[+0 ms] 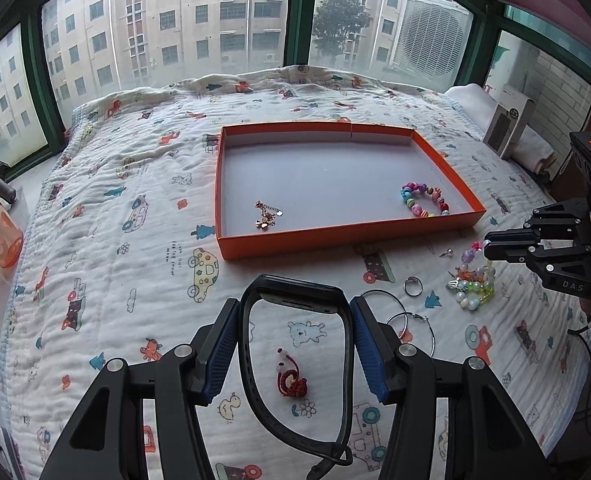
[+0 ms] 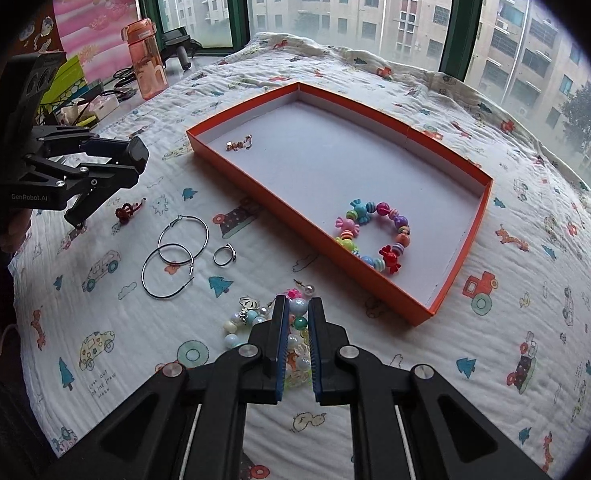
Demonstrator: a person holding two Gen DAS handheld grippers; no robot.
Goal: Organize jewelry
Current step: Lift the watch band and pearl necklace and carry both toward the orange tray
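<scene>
My left gripper (image 1: pixel 295 308) is shut on a black wristband (image 1: pixel 295 298) and holds it above the quilt, short of the orange tray (image 1: pixel 347 236). The tray holds a gold chain (image 1: pixel 266 216) and a colourful candy bead bracelet (image 1: pixel 425 200). My right gripper (image 2: pixel 298 308) is closed around a pastel bead bracelet (image 2: pixel 297 320) lying on the quilt. In the right wrist view the left gripper (image 2: pixel 135 160) shows at the left with the wristband. A red knot charm (image 1: pixel 291 380), two hoop earrings (image 2: pixel 175 256), a ring (image 2: pixel 224 256) and a stud earring (image 2: pixel 307 289) lie loose.
The quilt (image 1: pixel 115 220) with cartoon prints covers the surface. An orange water bottle (image 2: pixel 145 60) and clutter stand at the left edge. A grey box (image 1: pixel 507 124) stands at the far right by the window.
</scene>
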